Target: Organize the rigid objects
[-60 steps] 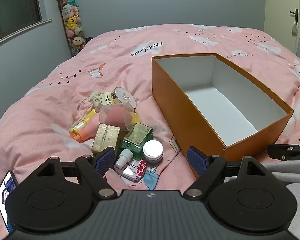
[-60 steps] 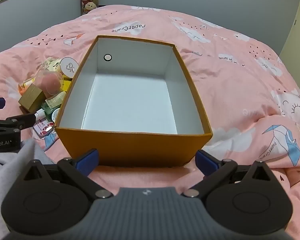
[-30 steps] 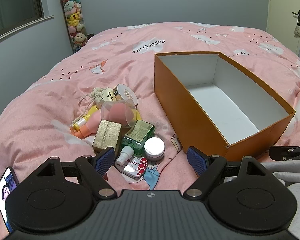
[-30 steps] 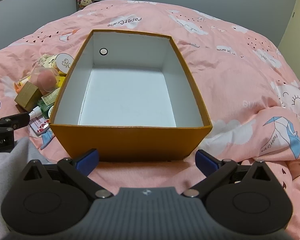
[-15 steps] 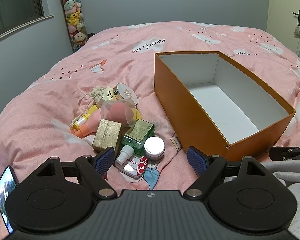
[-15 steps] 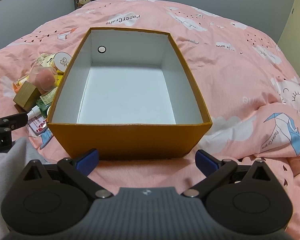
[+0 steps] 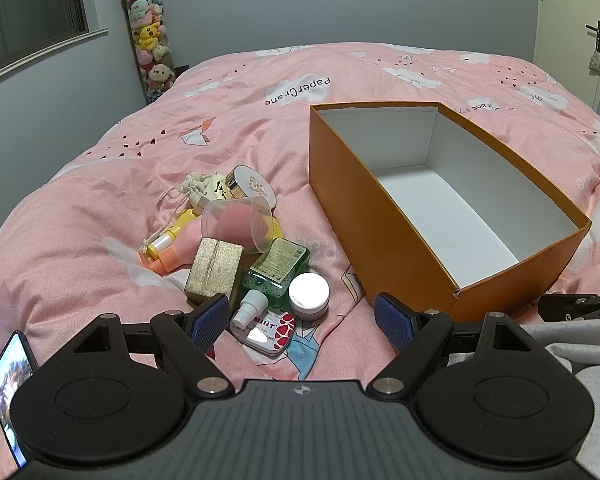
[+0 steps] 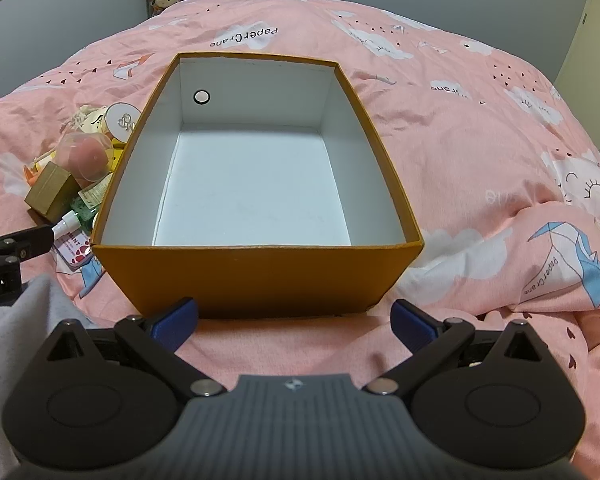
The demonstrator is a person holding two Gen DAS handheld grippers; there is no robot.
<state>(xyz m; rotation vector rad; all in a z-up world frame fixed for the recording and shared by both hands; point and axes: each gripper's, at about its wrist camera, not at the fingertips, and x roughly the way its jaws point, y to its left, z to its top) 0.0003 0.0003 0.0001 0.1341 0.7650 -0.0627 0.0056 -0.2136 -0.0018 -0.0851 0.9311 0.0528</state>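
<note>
Hiding under cup (image 7: 240,220) and gold box (image 7: 215,266): half-buried bottles (image 7: 172,242).

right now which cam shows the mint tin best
The left wrist view: the mint tin lies whole, label readable. The right wrist view catches only part of it beside the orange box.

Grey walls (image 7: 240,12) surround a pink-quilted bed (image 7: 380,76); window (image 7: 28,12) at ten o'clock, door (image 7: 572,16) at two, lighting seemingly dim.
</note>
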